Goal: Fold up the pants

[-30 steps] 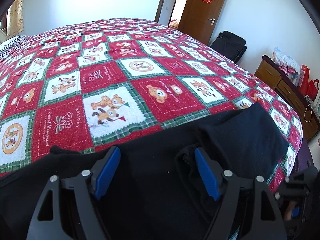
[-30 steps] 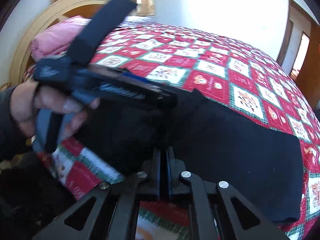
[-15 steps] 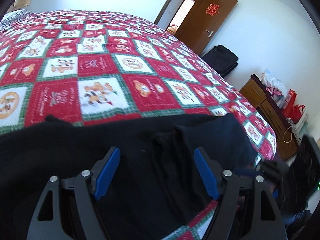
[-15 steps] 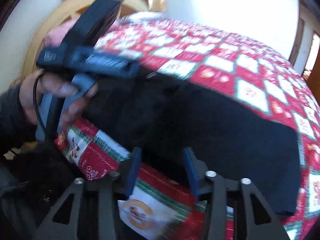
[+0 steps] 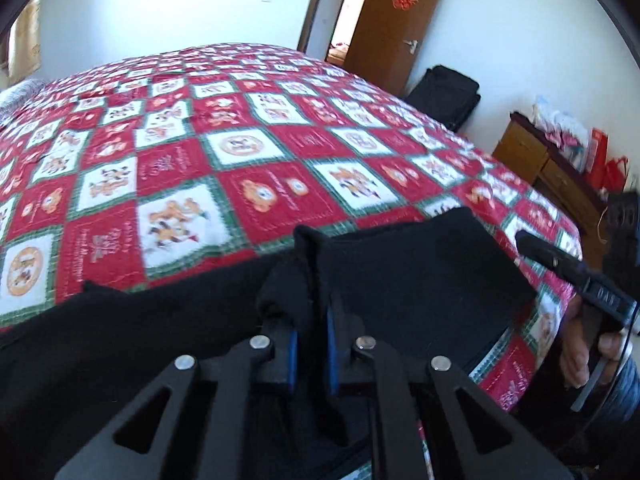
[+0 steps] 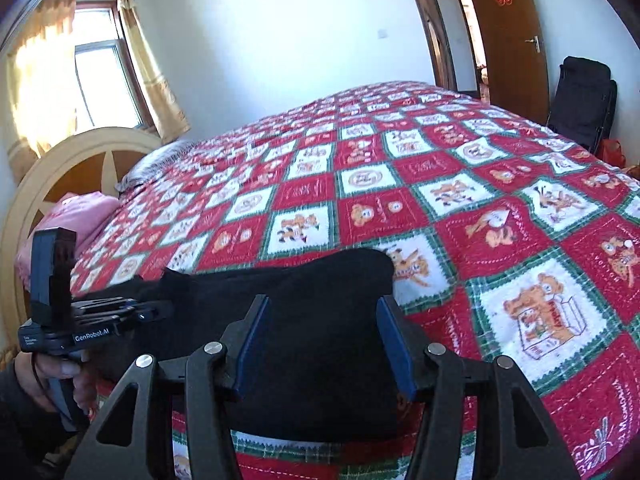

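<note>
Black pants lie along the near edge of the bed on a red, white and green quilt. My left gripper is shut on a raised fold of the pants. In the right wrist view the pants lie folded under my right gripper, which is open above the cloth with nothing between its blue pads. The left gripper shows at the left of that view, its fingers pushed into the pants. The right gripper's body shows at the right of the left wrist view.
A wooden headboard and pink bedding are at the left end of the bed. A black bag, a wooden door and a wooden dresser stand beyond the bed.
My left gripper closed on a fold of the pants. My right gripper opened, let go of the pants and swung to face across the bed.
</note>
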Tool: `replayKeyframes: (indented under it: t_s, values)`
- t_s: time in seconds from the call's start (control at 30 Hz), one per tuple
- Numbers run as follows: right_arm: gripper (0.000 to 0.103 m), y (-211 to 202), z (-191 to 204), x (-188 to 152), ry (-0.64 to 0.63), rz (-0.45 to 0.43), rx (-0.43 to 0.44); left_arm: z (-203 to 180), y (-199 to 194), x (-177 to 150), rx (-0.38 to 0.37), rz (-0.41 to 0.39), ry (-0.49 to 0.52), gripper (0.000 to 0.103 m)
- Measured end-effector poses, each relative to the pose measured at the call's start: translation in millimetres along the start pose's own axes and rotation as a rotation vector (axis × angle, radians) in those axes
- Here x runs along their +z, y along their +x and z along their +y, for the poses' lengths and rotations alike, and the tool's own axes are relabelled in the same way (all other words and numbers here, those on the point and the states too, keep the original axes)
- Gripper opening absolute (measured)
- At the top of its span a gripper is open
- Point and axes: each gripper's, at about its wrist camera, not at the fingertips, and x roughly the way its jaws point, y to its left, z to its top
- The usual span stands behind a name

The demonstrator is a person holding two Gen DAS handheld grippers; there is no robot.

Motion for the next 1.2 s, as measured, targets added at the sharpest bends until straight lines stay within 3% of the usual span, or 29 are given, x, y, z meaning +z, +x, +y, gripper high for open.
replayKeyframes:
  t_s: [0.13, 0.23, 0.37, 0.43, 0.5, 0.7, 0.83, 0.97, 1.03, 1.1, 1.2]
  values:
    - [0.062, 11, 15, -7, -0.064, 0.049, 0.047, 13, 16, -7, 0.021, 0.063, -0.018, 0.016]
    - [0.063, 40, 28, -24, -0.179, 0.182, -0.031, 17, 15, -12, 0.000, 0.049, -0.065, 0.020]
    - [0.063, 35, 31, -27, -0.211, 0.148, -0.036, 24, -4, -13, 0.013, 0.015, -0.074, 0.048]
    - [0.063, 30, 25, -26, -0.169, 0.129, -0.013, 43, -27, -19, 0.065, -0.040, -0.062, 0.065]
    - [0.063, 26, 21, -24, -0.142, 0.112, -0.001, 74, -57, -32, 0.152, -0.087, -0.047, 0.071]
    - [0.063, 14, 36, -22, -0.169, 0.040, 0.002, 199, -159, -90, 0.420, -0.162, -0.142, 0.071]
    - [0.063, 14, 53, -27, -0.227, 0.020, 0.001, 259, -195, -120, 0.508, -0.189, -0.265, 0.071]
    - [0.063, 13, 64, -31, -0.247, 0.013, 0.011, 293, -201, -141, 0.433, -0.222, -0.393, 0.069]
    - [0.063, 14, 67, -33, -0.246, 0.018, 0.013, 304, -192, -150, 0.366, -0.222, -0.455, 0.058]
    - [0.063, 15, 70, -35, -0.249, 0.017, 0.008, 304, -184, -153, 0.333, -0.210, -0.463, 0.050]
    - [0.063, 15, 71, -37, -0.248, 0.015, 0.005, 304, -180, -159, 0.325, -0.231, -0.464, 0.048]
